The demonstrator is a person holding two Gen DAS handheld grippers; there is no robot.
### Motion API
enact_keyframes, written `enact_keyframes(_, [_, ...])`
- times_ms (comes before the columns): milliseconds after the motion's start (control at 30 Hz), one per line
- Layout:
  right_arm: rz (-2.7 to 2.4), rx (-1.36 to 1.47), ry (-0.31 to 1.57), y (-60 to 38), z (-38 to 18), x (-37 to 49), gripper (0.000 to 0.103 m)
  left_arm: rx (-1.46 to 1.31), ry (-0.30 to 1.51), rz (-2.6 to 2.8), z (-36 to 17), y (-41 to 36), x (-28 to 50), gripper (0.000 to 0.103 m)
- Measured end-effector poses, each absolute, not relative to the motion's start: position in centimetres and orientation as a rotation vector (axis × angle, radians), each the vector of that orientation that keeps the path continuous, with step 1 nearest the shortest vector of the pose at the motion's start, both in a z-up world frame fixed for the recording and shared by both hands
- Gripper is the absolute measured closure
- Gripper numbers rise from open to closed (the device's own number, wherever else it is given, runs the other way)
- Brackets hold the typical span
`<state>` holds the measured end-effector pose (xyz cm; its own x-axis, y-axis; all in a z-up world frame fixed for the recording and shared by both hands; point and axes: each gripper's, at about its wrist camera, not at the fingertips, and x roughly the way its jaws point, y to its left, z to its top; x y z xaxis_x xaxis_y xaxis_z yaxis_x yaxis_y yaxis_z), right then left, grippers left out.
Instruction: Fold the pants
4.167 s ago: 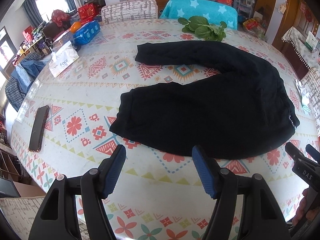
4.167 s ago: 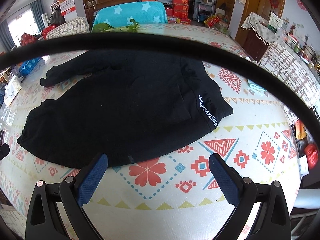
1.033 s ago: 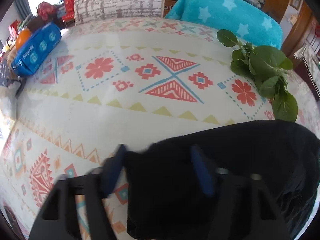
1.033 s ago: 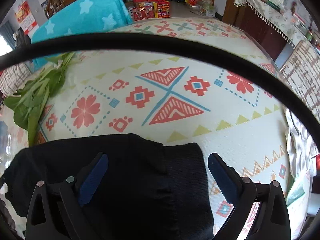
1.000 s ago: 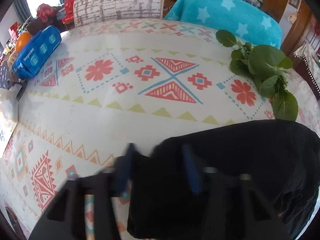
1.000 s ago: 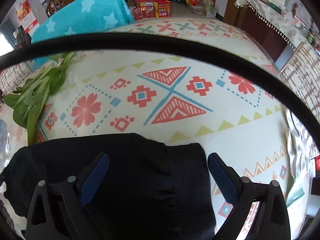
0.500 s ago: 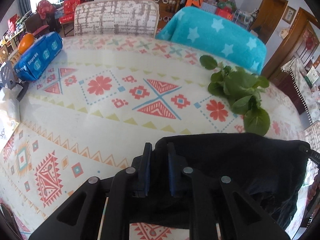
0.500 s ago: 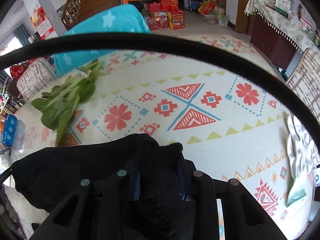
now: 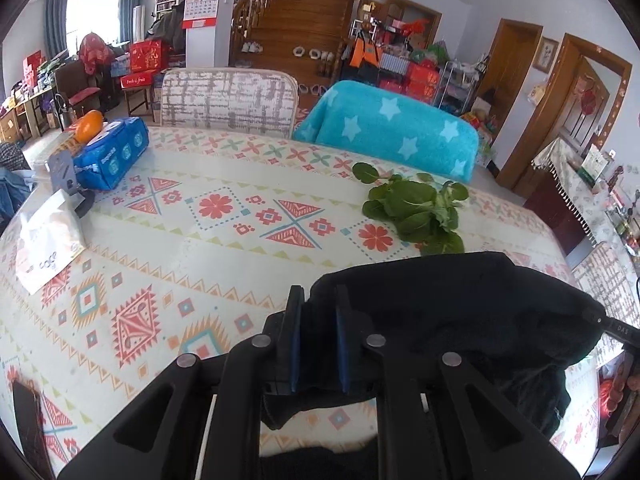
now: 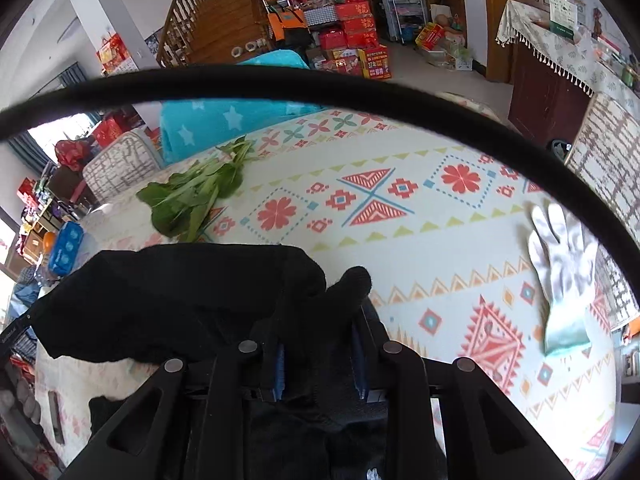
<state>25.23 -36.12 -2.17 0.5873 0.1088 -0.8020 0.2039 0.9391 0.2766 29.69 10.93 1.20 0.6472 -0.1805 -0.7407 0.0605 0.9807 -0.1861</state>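
The black pants [image 9: 460,304] are lifted off the patterned table [image 9: 192,248]. My left gripper [image 9: 318,320] is shut on one end of the raised black fabric, which stretches off to the right. My right gripper [image 10: 320,344] is shut on a bunched fold of the same pants [image 10: 168,296], which hang off to the left above the table [image 10: 440,248]. The part of the pants below both grippers is hidden.
Leafy greens [image 9: 416,208] lie at the far side, also in the right wrist view [image 10: 192,196]. A blue pack [image 9: 112,156] and a tissue pack [image 9: 48,248] sit at left. A white glove [image 10: 564,272] lies at right. Two chairs [image 9: 384,132] stand behind.
Both grippers closed on the pants a second ago and have since lifted the fabric up off the table; the view now sits higher.
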Motion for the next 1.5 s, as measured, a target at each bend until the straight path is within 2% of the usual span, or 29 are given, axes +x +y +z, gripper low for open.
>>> enact_keyframes(200, [-0.033,0.396,0.950,-36.6,-2.3,19.8,0.077,-0.189,0.824,-0.107,1.7,12.6,23.7,0.089])
enact_keyframes(367, [-0.020,0.439,0.985,-37.3,-4.4,15.3,0.076,-0.217,0.852,-0.084,-0.5,13.8,18.7,0.089])
enact_keyframes(433, [-0.018,0.411,1.020,-36.9,-5.8,13.6,0.072,-0.193,0.880,-0.066,-2.3,13.8,16.9,0.084])
enact_keyframes(467, [-0.029,0.396,1.033,-36.7,-6.4,13.0,0.064,-0.183,0.904,-0.052,-3.4,13.8,16.0,0.083])
enact_keyframes(500, [-0.046,0.381,1.055,-36.5,-7.2,12.1,0.053,-0.183,0.920,-0.043,-4.1,14.0,15.3,0.081])
enact_keyframes(567, [-0.062,0.389,1.081,-36.7,-8.3,10.4,0.044,-0.203,0.953,-0.034,-5.4,14.6,13.7,0.075])
enact_keyframes(700, [-0.093,0.445,1.094,-37.9,-9.4,7.5,0.034,-0.241,0.997,-0.009,-7.1,16.1,10.2,0.065])
enact_keyframes(767, [-0.112,0.466,1.090,-38.7,-9.4,6.4,0.034,-0.242,1.009,0.015,-7.4,16.9,8.7,0.059])
enact_keyframes(1100, [-0.296,0.329,1.027,-38.6,-5.3,5.1,0.031,-0.278,0.988,0.152,-5.8,20.9,6.3,0.058])
enact_keyframes(1267, [-0.054,0.208,1.007,-30.7,-2.1,8.9,0.031,-0.345,1.003,0.093,-6.6,19.5,7.1,0.057])
enact_keyframes(1500, [0.585,0.062,1.087,-11.4,-1.3,16.5,0.032,-0.461,1.057,0.033,-9.6,17.9,7.6,0.057])
